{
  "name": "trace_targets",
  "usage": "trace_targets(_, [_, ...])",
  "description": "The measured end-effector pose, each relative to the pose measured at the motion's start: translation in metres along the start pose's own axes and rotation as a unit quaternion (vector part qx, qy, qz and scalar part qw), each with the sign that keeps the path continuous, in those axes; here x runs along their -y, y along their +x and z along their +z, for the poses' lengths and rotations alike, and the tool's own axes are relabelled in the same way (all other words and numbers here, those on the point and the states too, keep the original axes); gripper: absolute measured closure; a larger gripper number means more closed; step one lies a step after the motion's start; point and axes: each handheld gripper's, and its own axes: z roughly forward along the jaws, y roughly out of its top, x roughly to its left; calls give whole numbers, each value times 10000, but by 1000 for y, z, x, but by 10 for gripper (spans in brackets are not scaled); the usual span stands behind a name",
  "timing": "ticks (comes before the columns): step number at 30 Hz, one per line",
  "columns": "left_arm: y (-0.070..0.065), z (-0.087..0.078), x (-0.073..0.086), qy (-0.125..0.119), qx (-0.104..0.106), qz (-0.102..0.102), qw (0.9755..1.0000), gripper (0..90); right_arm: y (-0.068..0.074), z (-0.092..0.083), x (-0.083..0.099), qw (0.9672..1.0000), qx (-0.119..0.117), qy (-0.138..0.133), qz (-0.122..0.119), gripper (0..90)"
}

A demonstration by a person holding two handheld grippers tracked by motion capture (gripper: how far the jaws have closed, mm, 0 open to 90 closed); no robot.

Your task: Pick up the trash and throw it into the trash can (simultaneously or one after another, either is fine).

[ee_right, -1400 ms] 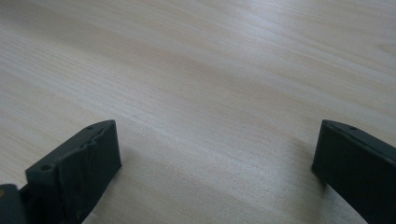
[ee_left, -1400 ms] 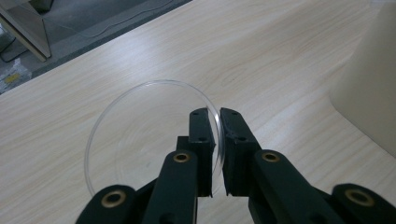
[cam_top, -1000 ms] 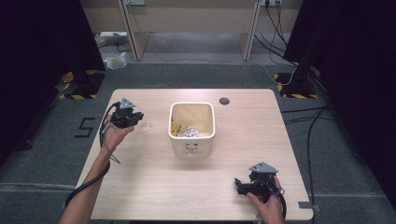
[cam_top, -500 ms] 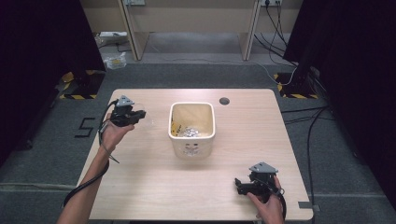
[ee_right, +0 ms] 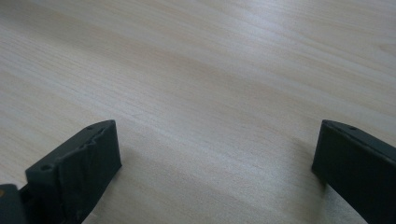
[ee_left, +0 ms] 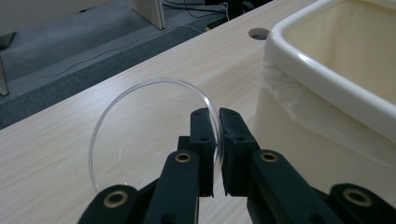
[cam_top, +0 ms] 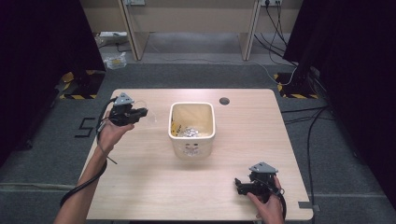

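Note:
A clear round plastic dish is pinched by its rim between the jaws of my left gripper, which is shut on it. In the high view that left gripper hovers over the table's left side, left of the cream bin; the dish is a faint glint at its tip. The bin's rim is close on the right in the left gripper view. My right gripper rests near the table's front right. Its jaws stand wide apart over bare wood, and the right gripper holds nothing.
The bin has a plastic liner and holds several shiny and yellow scraps. A round cable hole is set in the wooden table behind the bin. Cables trail on the grey floor around the table.
My left gripper with the dish has shifted slightly toward the far side and the bin. The right gripper has stayed in place.

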Motion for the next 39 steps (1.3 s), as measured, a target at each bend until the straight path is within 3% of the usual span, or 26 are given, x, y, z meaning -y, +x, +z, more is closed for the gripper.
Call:
trace_targets(20, [-19, -22, -21, -135, 180, 343, 9992, 840, 0, 0, 0, 10000, 0, -2, 4, 9])
trace_targets(23, [-23, -27, -29, -167, 176, 480, 9986, 839, 0, 0, 0, 10000, 0, -3, 4, 9])
trace_targets(39, [-38, -38, -49, -283, 240, 718, 9967, 840, 0, 0, 0, 10000, -1, -2, 5, 10])
